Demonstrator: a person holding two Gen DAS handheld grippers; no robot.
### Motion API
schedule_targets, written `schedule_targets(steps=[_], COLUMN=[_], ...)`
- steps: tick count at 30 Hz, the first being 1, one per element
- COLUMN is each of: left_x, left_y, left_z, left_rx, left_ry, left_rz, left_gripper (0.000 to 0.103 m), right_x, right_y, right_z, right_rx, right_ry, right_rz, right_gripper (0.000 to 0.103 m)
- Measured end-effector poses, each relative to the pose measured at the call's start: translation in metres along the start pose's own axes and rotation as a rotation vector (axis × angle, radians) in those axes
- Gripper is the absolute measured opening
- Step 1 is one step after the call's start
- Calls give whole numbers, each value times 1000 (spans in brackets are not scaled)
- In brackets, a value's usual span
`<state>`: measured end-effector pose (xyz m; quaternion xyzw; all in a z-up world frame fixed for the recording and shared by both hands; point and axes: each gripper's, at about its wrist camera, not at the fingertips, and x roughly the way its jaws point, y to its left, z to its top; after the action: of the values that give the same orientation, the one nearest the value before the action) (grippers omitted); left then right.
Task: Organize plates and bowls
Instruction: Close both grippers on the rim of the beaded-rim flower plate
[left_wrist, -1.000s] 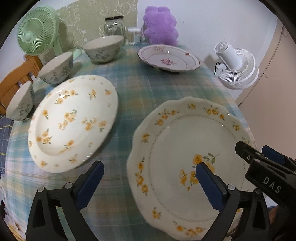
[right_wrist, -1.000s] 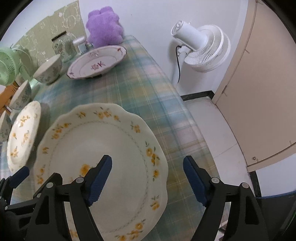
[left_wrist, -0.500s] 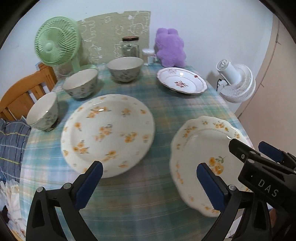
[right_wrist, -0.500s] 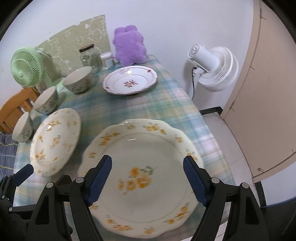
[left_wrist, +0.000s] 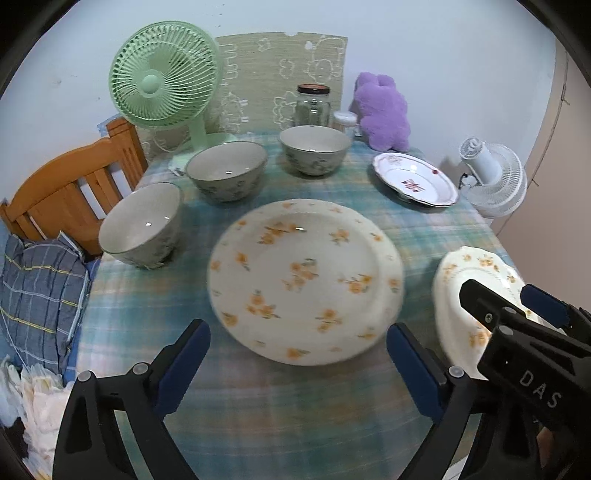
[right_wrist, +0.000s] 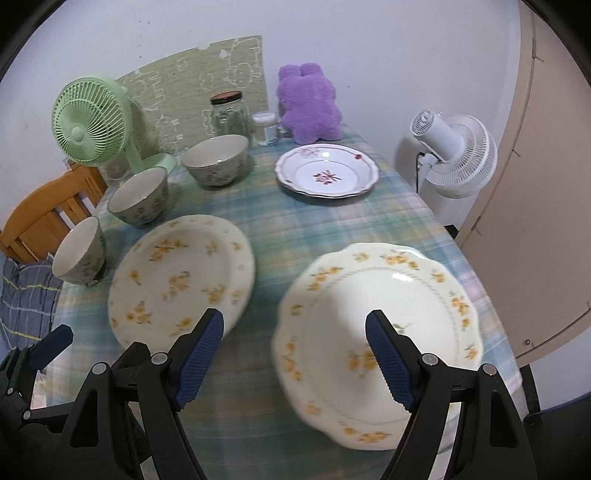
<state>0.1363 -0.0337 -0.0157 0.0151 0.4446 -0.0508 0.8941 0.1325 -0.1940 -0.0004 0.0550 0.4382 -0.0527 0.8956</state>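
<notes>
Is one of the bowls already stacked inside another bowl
No, the three bowls stand apart in a row on the plaid tablecloth, each one empty.

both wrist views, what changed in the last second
Both grippers, left gripper and right gripper, pulled back and up from the table, so more of it shows. Nothing was taken hold of; both stayed open. The round floral plate, scalloped plate and bowls stayed put.

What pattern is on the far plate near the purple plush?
White far plate with a reddish-pink floral motif at its centre and a thin dark scalloped rim line; clearest in the right wrist view.
</notes>
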Motion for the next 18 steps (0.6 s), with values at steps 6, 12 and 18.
schedule_targets(steps=[6,12,18], left_x=[17,39,77], left_y=[32,43,51], left_z=[16,35,49], left_rx=[-35,-36,-83], left_ry=[29,23,59], left_rz=[-9,27,70], left_gripper=[92,91,84], right_x=[9,30,71], right_y=[39,57,68], right_z=[9,28,47], right_rx=[-9,3,-23], right_ry=[-7,11,41], right_rz=[-2,-7,4], right_gripper=[82,81,78])
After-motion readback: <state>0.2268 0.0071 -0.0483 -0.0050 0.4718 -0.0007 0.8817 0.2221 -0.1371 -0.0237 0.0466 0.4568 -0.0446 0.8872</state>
